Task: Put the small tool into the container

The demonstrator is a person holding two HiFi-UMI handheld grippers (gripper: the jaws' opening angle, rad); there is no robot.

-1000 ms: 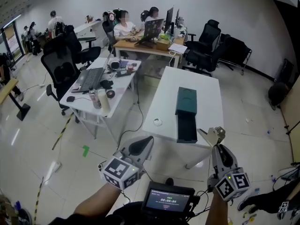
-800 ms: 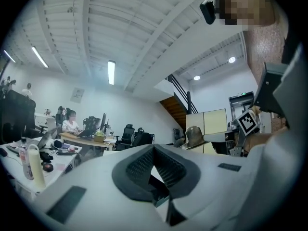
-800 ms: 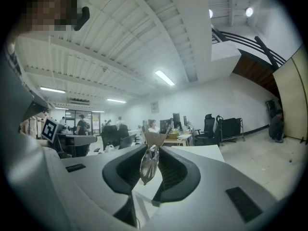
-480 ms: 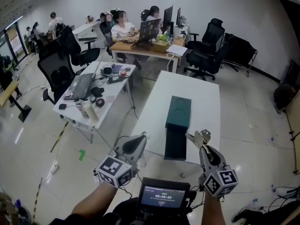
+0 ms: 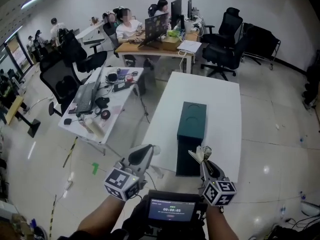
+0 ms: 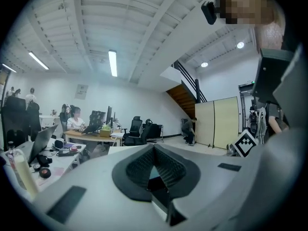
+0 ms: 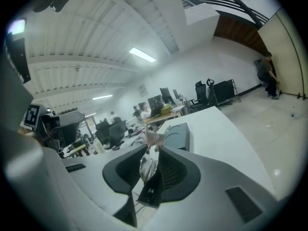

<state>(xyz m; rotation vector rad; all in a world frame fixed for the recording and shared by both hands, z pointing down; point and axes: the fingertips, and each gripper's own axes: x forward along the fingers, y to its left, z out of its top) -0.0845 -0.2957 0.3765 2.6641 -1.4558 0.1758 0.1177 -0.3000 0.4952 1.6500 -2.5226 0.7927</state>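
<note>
A dark green, long box (image 5: pixel 192 118) lies along the white table (image 5: pixel 220 109), with a darker section (image 5: pixel 186 159) sticking out at its near end. My right gripper (image 5: pixel 203 160) is shut on a small shiny metal tool (image 5: pixel 199 153), held just right of that near end. In the right gripper view the tool (image 7: pixel 148 161) stands upright between the pads of my right gripper (image 7: pixel 150 170), and the box (image 7: pixel 177 135) lies ahead. My left gripper (image 5: pixel 151 151) hovers at the table's near left corner, jaws together and empty. The left gripper (image 6: pixel 154 152) looks across the room.
A cluttered desk (image 5: pixel 95 115) with a laptop and bottles stands to the left, with office chairs (image 5: pixel 62 79) around it. People sit at a far desk (image 5: pixel 150 44). A small screen (image 5: pixel 171 210) hangs at my chest. The white table's far end (image 5: pixel 210 84) is bare.
Both grippers have moved forward toward the table. The right gripper has come down with the tool and now sits by the box's near end. The box looms closer.
</note>
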